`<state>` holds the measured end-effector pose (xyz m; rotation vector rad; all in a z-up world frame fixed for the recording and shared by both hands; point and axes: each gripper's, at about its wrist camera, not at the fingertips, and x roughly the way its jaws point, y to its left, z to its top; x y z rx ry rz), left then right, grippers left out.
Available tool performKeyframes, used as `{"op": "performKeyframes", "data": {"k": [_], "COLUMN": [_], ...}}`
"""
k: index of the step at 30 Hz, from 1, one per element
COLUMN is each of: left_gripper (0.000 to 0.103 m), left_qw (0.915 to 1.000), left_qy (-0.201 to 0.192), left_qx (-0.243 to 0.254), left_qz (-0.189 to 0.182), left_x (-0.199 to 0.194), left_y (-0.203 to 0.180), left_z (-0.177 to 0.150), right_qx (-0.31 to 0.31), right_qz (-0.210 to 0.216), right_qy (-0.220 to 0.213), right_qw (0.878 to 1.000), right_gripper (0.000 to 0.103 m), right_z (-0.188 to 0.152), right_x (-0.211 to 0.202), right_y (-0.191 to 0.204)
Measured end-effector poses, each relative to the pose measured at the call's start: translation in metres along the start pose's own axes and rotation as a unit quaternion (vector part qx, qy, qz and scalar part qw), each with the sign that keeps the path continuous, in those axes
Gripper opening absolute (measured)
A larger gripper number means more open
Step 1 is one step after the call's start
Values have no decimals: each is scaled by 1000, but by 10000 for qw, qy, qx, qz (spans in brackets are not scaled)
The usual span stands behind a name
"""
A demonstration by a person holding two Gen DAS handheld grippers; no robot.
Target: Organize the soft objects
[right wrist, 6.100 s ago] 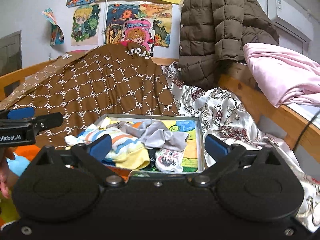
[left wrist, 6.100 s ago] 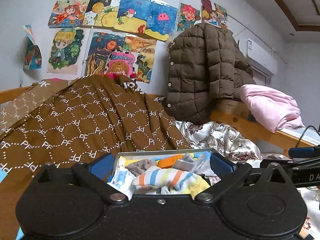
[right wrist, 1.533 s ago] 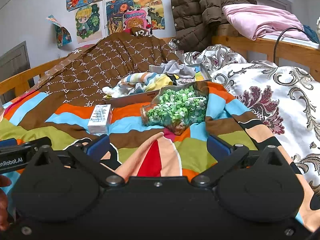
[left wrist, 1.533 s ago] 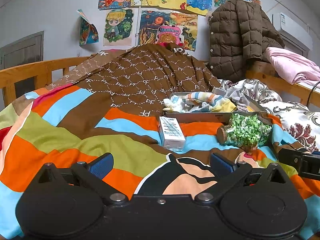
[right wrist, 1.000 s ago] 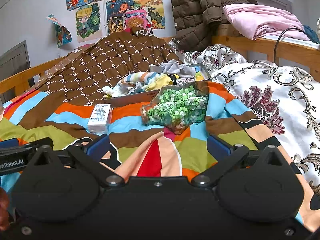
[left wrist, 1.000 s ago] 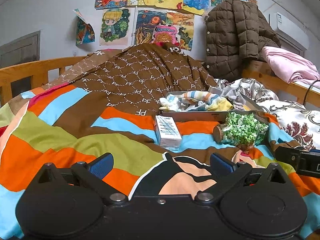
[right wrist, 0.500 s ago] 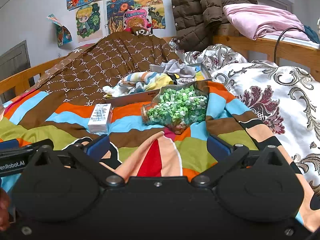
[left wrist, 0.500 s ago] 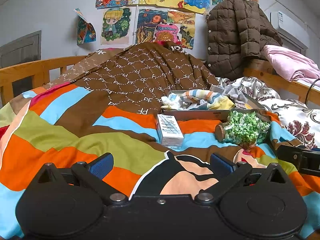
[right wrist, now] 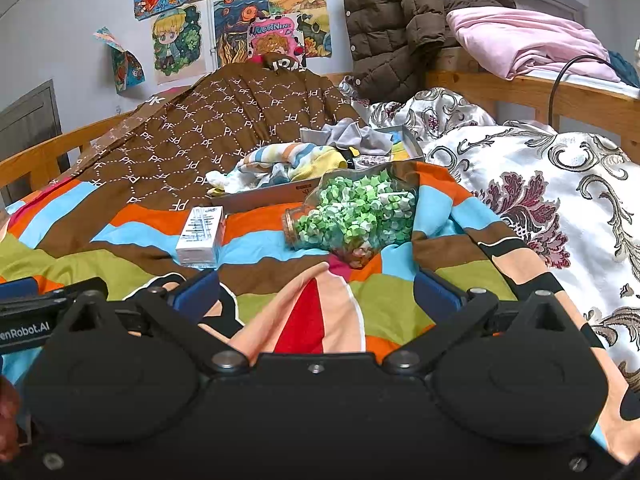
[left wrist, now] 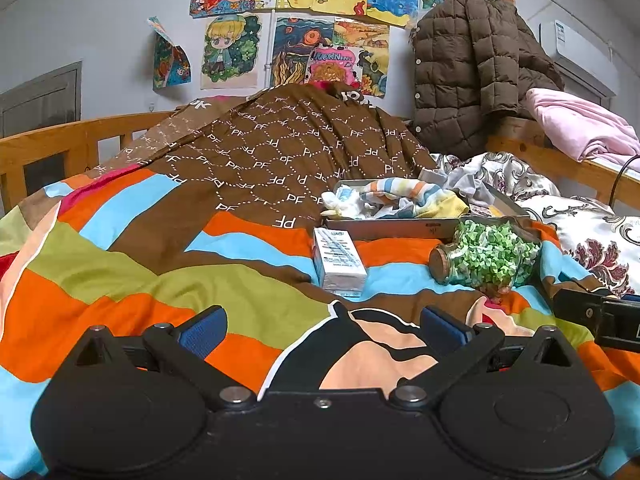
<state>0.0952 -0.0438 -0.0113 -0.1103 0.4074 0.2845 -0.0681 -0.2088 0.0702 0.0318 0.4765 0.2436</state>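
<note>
A shallow grey tray [left wrist: 394,224] [right wrist: 260,199] lies on the bed. It holds a heap of socks and small cloths, with a striped sock [left wrist: 404,190] [right wrist: 292,156] on top and a grey cloth [right wrist: 352,136] behind. My left gripper [left wrist: 322,330] is open and empty, low over the striped blanket, well short of the tray. My right gripper [right wrist: 316,294] is open and empty, also low and short of the tray. Each gripper's side shows at the edge of the other's view.
A white carton [left wrist: 338,264] [right wrist: 201,235] and a tipped glass jar of green paper stars [left wrist: 486,258] [right wrist: 354,214] lie in front of the tray. A brown patterned quilt [left wrist: 280,148], a floral quilt [right wrist: 540,184], a wooden bed rail [left wrist: 60,144] and a hung brown coat [left wrist: 468,68] surround the area.
Both grippers pulled far back from the tray since six seconds ago, so the carton and jar came into view. Over the last second the views barely shift.
</note>
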Motion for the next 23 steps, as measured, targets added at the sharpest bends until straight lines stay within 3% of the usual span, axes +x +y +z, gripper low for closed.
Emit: {"op": "performKeyframes", "data": {"k": [21, 23], "left_gripper": [102, 102], "left_qw": [9999, 9998], "left_qy": [78, 185], "left_qx": [-18, -55], "left_qz": [79, -35], "left_x": [3, 6], "left_y": [1, 3], "left_z": [0, 3], "right_qx": [-7, -14], "right_qz": [5, 7], "right_qy": [10, 24], "right_qw": [10000, 10000], "right_gripper": [102, 102], "right_z": [0, -1], "right_x": [0, 1], "right_y": [0, -1]}}
